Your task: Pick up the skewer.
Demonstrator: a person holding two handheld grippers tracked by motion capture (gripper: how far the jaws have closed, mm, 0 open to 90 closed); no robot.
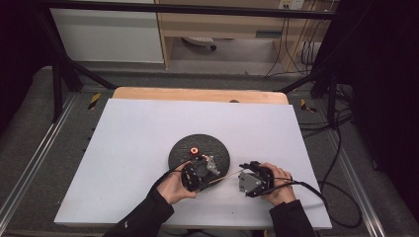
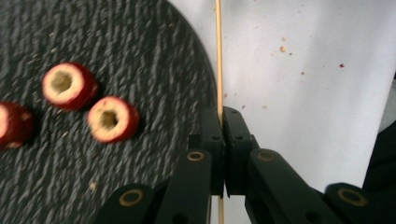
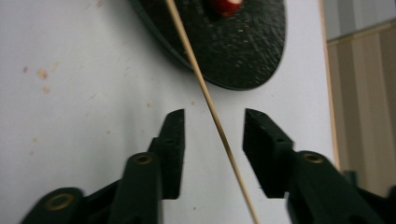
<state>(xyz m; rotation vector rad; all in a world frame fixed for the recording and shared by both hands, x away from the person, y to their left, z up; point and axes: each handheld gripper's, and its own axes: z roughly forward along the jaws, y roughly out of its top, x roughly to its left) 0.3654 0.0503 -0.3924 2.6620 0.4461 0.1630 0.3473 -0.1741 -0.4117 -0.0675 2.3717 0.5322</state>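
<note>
Two grippers are sharing one thin wooden skewer above the white table. The left gripper is clamping it tight, jaws pressed together on the stick, probably to be holding it steady by the edge of the round black plate. The right gripper is standing with its jaws apart; the skewer is passing between them without touching either pad (so the left alone seems to be carrying it). Three cored red fruit pieces are lying on the plate just beside the stick, likely waiting to be threaded onto it.
</note>
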